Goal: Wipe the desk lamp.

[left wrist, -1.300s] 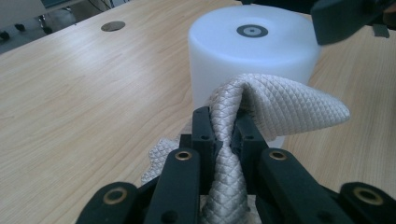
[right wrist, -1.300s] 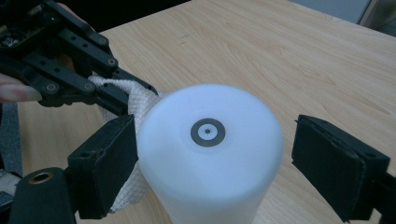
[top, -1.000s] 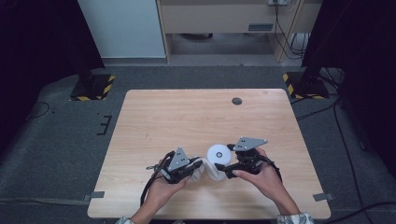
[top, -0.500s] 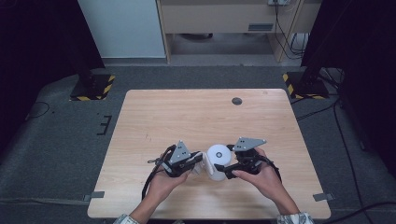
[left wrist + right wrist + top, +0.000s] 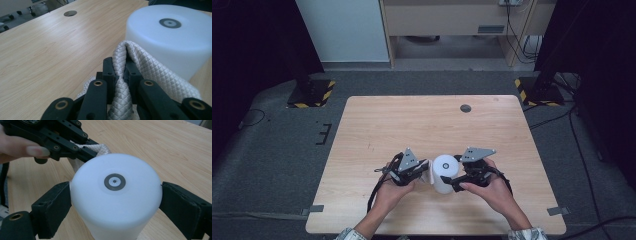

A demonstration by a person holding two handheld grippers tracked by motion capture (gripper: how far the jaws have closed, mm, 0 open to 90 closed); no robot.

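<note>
A white cylinder [image 5: 115, 195], bearing no readable writing, sits clamped in the right hand-held gripper [image 5: 112, 202]; the left hand-held gripper [image 5: 120, 72] pinches a quilted cloth [image 5: 140, 67] against it.

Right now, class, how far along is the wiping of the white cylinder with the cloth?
Done: the right tool clamps the cylinder by its sides, and the left tool is shut on the cloth. In hand: the cloth presses against the cylinder's side wall. Left: probably wiping the rest of the wall and the top, which the cloth is not on now.

Your cylinder [image 5: 444, 172] stands on the table [image 5: 412, 125] between both grippers; the cloth [image 5: 429, 175] touches its left side.
</note>
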